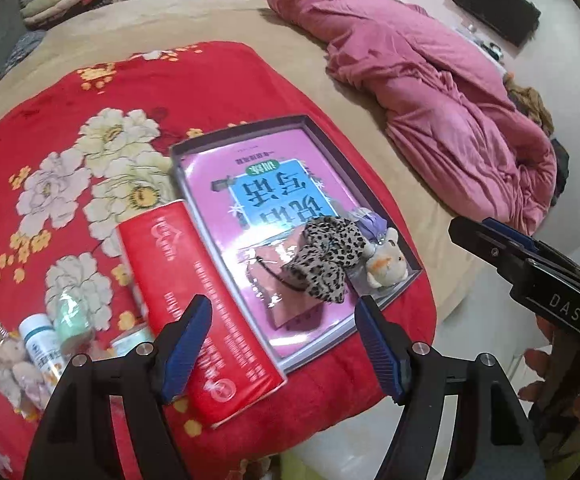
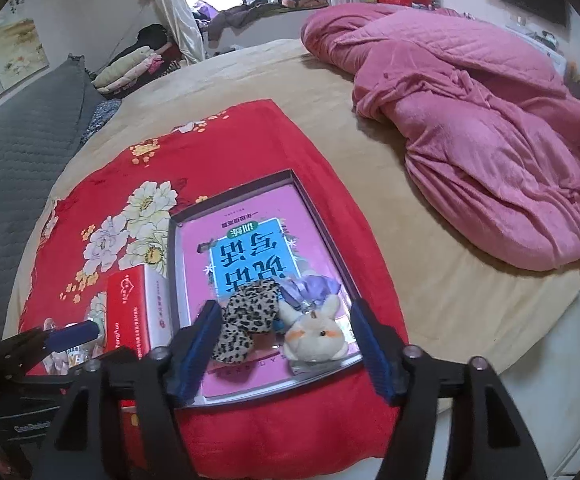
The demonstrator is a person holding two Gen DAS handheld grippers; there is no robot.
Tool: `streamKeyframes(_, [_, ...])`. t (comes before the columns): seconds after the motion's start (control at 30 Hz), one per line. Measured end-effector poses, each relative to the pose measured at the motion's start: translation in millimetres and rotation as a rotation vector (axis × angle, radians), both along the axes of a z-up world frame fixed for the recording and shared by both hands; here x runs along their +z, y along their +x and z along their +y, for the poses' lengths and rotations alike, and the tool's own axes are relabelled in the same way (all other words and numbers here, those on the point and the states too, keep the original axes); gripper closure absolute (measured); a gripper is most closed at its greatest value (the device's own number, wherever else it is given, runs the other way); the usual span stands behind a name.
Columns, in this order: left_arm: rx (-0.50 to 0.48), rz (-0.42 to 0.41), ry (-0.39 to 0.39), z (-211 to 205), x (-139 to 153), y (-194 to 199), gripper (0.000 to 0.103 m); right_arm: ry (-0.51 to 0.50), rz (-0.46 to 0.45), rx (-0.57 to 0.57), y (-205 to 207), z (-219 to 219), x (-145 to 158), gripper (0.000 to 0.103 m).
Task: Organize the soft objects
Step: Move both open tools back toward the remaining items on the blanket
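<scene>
Beige bed [image 2: 430, 272], red floral blanket [image 2: 218, 152], pink quilt [image 2: 490, 120], left gripper [image 1: 284, 344] and right gripper [image 2: 282, 348] jaws wide apart, empty

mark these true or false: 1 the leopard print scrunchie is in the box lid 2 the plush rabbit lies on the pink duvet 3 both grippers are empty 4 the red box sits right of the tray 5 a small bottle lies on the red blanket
1. True: the leopard print scrunchie lies in the box lid, on the pink book.
2. False: the plush rabbit lies in the box lid beside the scrunchie; the pink duvet is apart, further up the bed.
3. True: the left gripper and right gripper hold nothing, jaws open.
4. False: the red box lies along the lid's left side.
5. True: a small bottle lies on the red blanket, left of the red box.
</scene>
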State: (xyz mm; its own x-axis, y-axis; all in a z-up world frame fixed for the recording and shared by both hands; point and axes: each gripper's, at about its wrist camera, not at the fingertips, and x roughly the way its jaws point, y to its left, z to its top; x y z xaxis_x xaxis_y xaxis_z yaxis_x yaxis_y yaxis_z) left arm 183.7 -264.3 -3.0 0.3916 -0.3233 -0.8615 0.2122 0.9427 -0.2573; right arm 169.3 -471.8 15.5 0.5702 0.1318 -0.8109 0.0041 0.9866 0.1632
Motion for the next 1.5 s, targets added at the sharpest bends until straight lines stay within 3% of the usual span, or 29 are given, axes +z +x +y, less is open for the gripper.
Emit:
streamKeyframes(0.5, [0.077, -0.038, -0.011, 65, 18, -33, 0.028, -0.005, -0.023, 0.016, -15, 42, 20, 0.030])
streamKeyframes(0.8, [0.118, -0.074, -0.037, 104, 36, -48, 0.028, -0.027, -0.069, 0.058, -25, 80, 49, 0.030])
streamKeyframes(1.5, [0.311, -0.105, -0.061, 257, 58, -81, 0.028, -0.023, -0.115, 0.209, -33, 193, 81, 0.030])
